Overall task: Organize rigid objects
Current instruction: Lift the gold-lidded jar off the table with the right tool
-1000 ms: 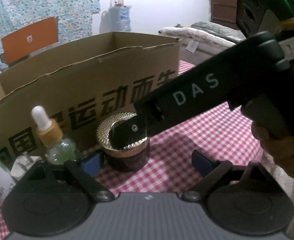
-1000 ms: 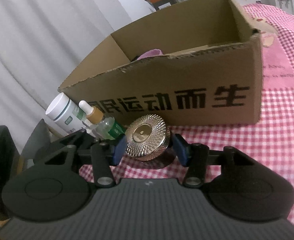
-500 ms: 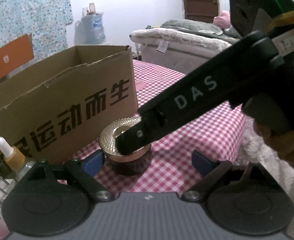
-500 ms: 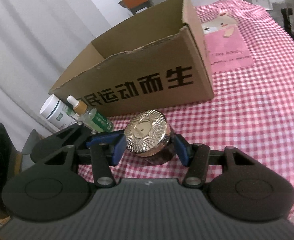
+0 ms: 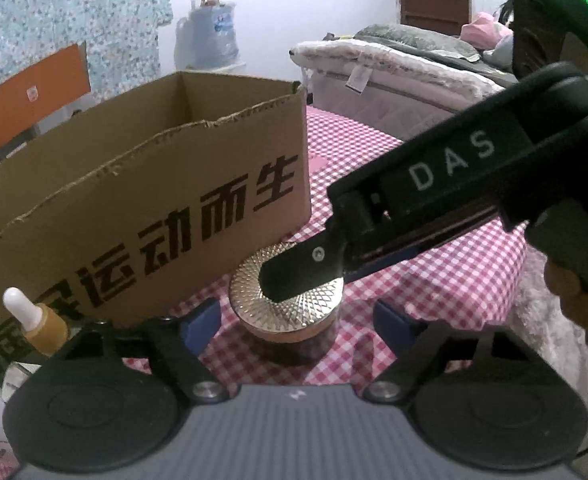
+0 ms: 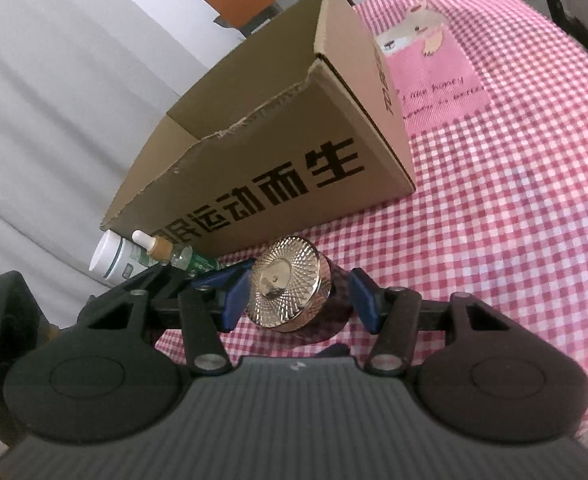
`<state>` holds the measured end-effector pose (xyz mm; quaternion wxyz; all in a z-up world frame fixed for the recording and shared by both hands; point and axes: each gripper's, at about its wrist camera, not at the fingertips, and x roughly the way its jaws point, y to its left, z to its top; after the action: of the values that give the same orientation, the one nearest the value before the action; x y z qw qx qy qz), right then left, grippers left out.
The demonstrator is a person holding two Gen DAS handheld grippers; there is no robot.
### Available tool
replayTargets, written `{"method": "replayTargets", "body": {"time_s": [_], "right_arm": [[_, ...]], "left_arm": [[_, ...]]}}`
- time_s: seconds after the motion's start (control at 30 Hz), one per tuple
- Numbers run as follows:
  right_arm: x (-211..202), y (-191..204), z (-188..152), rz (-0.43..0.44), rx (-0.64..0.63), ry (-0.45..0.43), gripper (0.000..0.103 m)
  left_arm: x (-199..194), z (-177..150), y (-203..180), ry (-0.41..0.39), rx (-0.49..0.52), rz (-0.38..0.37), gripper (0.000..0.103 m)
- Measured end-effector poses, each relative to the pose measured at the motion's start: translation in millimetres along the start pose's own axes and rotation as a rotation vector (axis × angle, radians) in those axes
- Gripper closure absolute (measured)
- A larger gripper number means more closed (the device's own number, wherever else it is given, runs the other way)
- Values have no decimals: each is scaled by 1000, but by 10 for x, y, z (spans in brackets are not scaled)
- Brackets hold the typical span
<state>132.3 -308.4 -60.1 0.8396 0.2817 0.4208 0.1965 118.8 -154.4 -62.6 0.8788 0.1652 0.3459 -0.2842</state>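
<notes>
right gripper [image 6: 300, 300]: blue pads either side of the jar, hugging its dark body, so clamped on it as far as can be seen; jar leaning over, lid facing the camera

left gripper [image 5: 298, 322]: pads spread wide, nothing between them touching either one; jar just ahead, in the gap but clear of both pads

jar [image 6: 289, 290]: dark brown glass with a shiny gold ribbed lid, sitting in the right gripper's grip just above the checked cloth; from the left wrist view, right in front with the other tool's finger lying across the lid

right gripper body [image 5: 454, 200]: black, "DAS" printed on it, coming in from the right side of the left view, slanting down onto the jar

hand [image 5: 586, 308]: bare fingers wrapped on the handle at the far right edge of the left view

dropper bottle [image 6: 165, 252]: white tip, amber collar, green label, off to the left of the right gripper, just beyond its left pad

white bottle [image 6: 111, 260]: just beside the dropper bottle, further left

cardboard box [image 6: 277, 152]: open top, black Chinese lettering on the near wall, right behind the jar and bottles; inside not visible

tablecloth [image 6: 514, 220]: pink-and-white check, with a pink cartoon patch past the box

bed [image 5: 394, 64]: way back beyond the left gripper, white mattress, grey blanket
</notes>
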Motion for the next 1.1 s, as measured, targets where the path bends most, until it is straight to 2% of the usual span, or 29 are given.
{"method": "replayTargets", "body": {"time_s": [0.1, 0.2, 0.27, 0.4, 0.6, 0.67, 0.77, 1.1], "right_arm": [[28, -33, 6, 3, 28, 14, 51], [28, -70, 2, 19, 56, 23, 53], [18, -67, -6, 17, 60, 25, 54], [-17, -49, -28, 12, 72, 36, 54], [-60, 0, -103, 10, 63, 51, 53], [-59, 0, -105, 10, 63, 52, 53], [-57, -15, -90, 9, 72, 53, 52], [-10, -48, -30, 20, 78, 57, 49]], "left_arm": [[59, 43, 4, 21, -20, -11, 28], [66, 59, -10, 30, -38, 9, 35], [55, 80, 15, 34, -59, 22, 45], [-13, 81, 81, 46, -110, -6, 46], [-96, 34, 32, 61, -95, -3, 45], [-83, 39, 15, 66, -82, -1, 40], [-23, 48, -14, 83, -68, -1, 38], [79, 48, 9, 91, -77, -4, 37]]}}
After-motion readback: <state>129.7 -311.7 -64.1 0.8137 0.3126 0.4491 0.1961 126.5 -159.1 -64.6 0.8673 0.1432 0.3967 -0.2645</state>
